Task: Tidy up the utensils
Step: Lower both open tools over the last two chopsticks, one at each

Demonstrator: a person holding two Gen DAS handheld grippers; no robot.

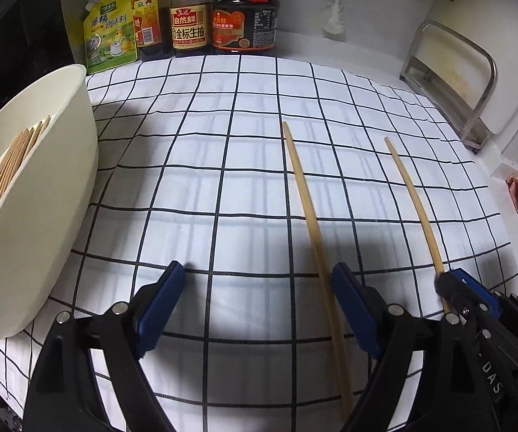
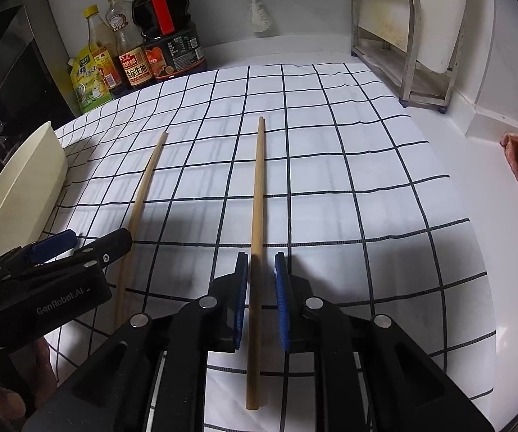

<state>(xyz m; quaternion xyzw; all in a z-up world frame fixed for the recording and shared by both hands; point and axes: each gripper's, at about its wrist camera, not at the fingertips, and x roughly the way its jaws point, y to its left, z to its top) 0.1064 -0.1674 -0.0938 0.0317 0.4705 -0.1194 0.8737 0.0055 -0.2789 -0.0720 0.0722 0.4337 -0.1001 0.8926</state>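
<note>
Your left gripper (image 1: 257, 289) stands wide open over the checked cloth (image 1: 223, 187), nothing between its blue ribbed pads. Just inside its right finger a chopstick (image 1: 311, 223) lies on the cloth, running away from you.

Your right gripper (image 2: 260, 280) has its jaws narrowly parted with a second chopstick (image 2: 258, 194) between them. A gap shows beside the right pad; whether the left pad touches the stick you cannot tell. The stick's near end rests on the cloth under the fingers.

Only the left view looks into the cream bowl (image 1: 43, 194), to the left of your left gripper: a bundle of chopsticks (image 1: 3, 180) leans inside. The right view shows just the bowl's outer wall. Only the right view shows the gap at your right pads; from the left view that gripper looks shut on its stick.

The first chopstick's near end is hidden under your left gripper's body.

The sticks are pale, thin, round wood. The cloth is white with thin dark lines, lightly creased. Sauce bottles (image 2: 151, 46) stand at the far edge, and a steel rack (image 2: 403, 36) at the far right.
</note>
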